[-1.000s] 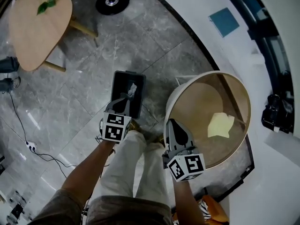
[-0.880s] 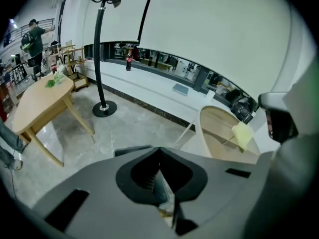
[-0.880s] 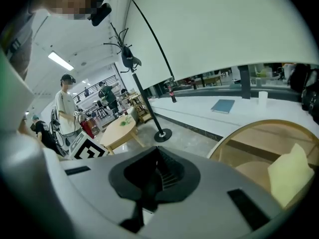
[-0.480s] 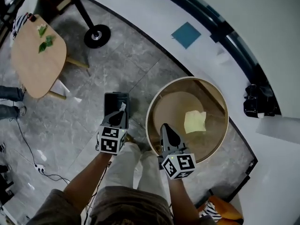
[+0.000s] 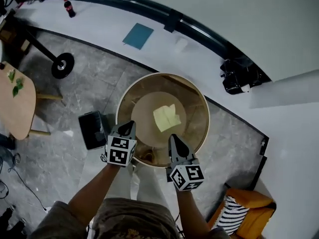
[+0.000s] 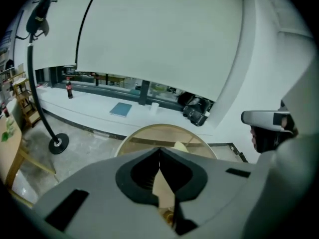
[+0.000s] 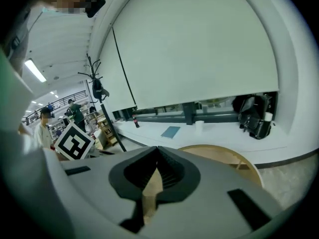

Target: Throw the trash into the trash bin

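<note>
Head view, room: grey marble floor [image 5: 45,168] edged by a curved white platform [image 5: 99,29] under a dark rail [image 5: 149,5]; a blue sheet [image 5: 138,36], a bottle [image 5: 70,7] and a black bag [image 5: 241,76] sit on the platform; a wooden side table [image 5: 17,103] stands at the left.
Head view, surface: round tabletop [image 5: 197,108] with a raised rim; the yellow paper [image 5: 167,117] lies near its middle; the black trash bin [image 5: 92,129] stands on the floor just beside the rim's left.
Head view, grippers: left gripper [image 5: 128,125] and right gripper [image 5: 173,138] both point over the near rim, short of the paper.
Head view, change: a second ago the left gripper hung over the trash bin; now the bin lies to its left and both grippers have come up to the tabletop; the paper lies where it did.
Left gripper view: fingers pressed together, nothing between; past the tips, the tabletop [image 6: 144,133] and a corner of the paper [image 6: 180,146].
Right gripper view: fingers pressed together, empty; the tabletop [image 7: 219,156] lies ahead at the right.
</note>
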Available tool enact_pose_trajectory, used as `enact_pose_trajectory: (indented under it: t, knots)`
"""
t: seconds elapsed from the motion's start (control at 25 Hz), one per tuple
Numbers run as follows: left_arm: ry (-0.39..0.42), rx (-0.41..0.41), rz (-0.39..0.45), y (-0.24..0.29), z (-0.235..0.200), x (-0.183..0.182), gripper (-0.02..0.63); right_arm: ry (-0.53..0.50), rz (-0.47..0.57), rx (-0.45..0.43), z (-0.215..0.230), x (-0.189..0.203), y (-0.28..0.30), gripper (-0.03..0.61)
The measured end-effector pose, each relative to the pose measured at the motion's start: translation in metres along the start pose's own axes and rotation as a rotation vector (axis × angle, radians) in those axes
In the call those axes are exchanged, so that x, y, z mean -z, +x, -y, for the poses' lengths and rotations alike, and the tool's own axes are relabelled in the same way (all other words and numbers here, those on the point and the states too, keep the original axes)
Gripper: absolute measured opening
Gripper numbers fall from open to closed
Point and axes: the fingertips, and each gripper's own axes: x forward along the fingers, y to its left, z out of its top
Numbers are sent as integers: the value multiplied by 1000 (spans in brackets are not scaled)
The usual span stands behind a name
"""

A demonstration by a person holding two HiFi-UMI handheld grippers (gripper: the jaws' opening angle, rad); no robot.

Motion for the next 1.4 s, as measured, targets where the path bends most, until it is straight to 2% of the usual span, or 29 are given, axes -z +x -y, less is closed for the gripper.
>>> enact_pose_trajectory:
  t: [0.24,0.4,0.68,0.8,0.92,1.2,1.4]
  knots:
    - [111,106,-13,34,99,-20,20,70,60,124,79,-6,-59,18]
    - [104,138,19,48,122,-30,20,107,73,150,105,-3,-71,18]
    - [72,90,-23,99,108,-2,34,146,50,123,129,30,-49,18]
    - [55,74,-53,128,96,21,113,155,32,102,137,55,-25,18]
    - [42,65,-74,157,84,44,141,159,6,81,145,81,-2,18]
    - [-11,7,-67,223,49,80,153,160,-44,52,161,132,42,18]
    - [-38,11,-82,239,45,98,157,169,-78,43,160,154,52,18]
